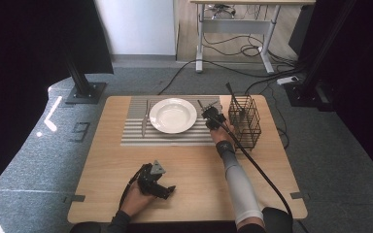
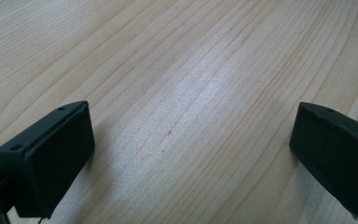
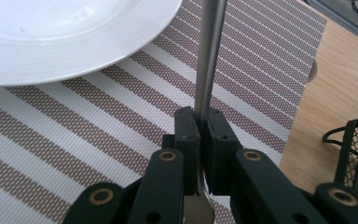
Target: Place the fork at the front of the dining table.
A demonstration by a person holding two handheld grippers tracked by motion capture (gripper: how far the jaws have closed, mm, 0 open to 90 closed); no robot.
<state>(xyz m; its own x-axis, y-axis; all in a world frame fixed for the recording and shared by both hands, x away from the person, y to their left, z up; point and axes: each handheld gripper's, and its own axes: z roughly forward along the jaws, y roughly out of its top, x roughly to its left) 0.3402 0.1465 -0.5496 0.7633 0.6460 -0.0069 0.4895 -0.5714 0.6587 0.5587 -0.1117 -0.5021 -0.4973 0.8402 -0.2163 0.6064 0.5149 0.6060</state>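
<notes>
A slim metal utensil (image 3: 209, 56), its handle pinched between the two black jaws, hangs over the striped placemat (image 3: 98, 135) just to the right of the white plate (image 3: 51, 32). I cannot tell whether it is a fork or a spoon; the working end hides behind the jaws. The right gripper (image 3: 204, 128) is clenched tight on that handle, held low and angled so the piece can be laid flat beside the plate, where a place setting wants it. In the high view a knife (image 1: 145, 118) already lies on the mat at the plate's left, so this looks like the matching side. The wire cutlery basket (image 1: 245, 121) stands just right of the mat, within easy reach. Well back toward the near edge of the wooden table (image 2: 191, 70), the left gripper (image 2: 191, 154) rests with its jaws spread wide and nothing between them, out of the way.
</notes>
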